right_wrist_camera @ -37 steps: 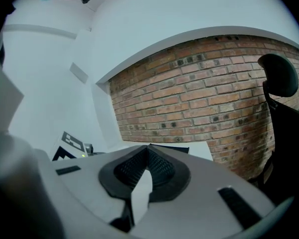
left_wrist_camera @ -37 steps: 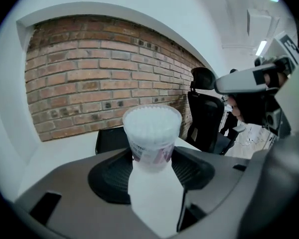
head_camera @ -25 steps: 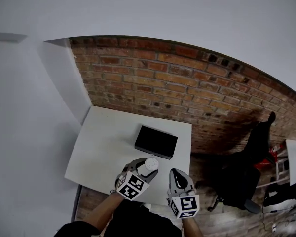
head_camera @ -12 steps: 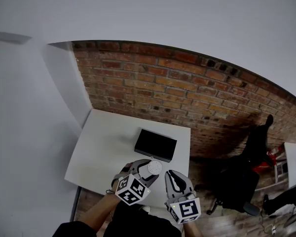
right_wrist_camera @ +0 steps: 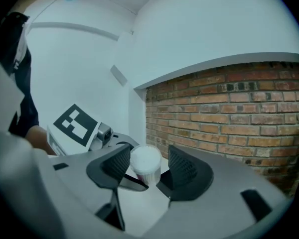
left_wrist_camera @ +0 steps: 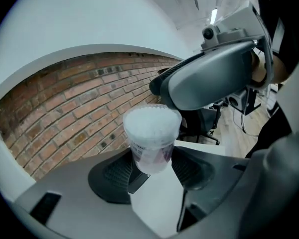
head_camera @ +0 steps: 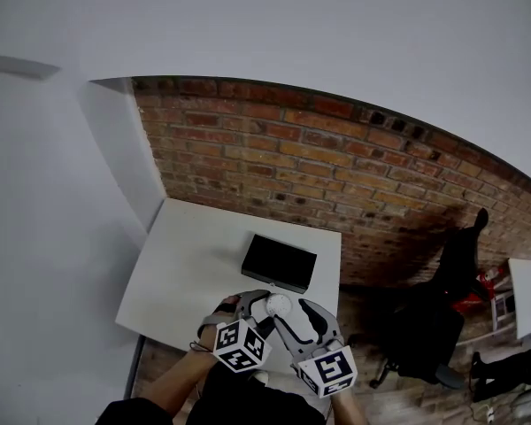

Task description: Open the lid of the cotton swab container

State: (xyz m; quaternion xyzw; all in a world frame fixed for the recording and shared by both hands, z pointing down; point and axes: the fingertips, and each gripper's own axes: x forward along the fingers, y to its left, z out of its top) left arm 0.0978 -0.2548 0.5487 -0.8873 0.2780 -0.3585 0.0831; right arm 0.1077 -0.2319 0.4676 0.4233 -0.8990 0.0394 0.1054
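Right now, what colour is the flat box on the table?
The box is black. It shows best in the head view.

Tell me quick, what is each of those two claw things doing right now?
Left gripper: closed on the cotton swab container.
Right gripper: open, fingers just spread, container between them, not gripped.
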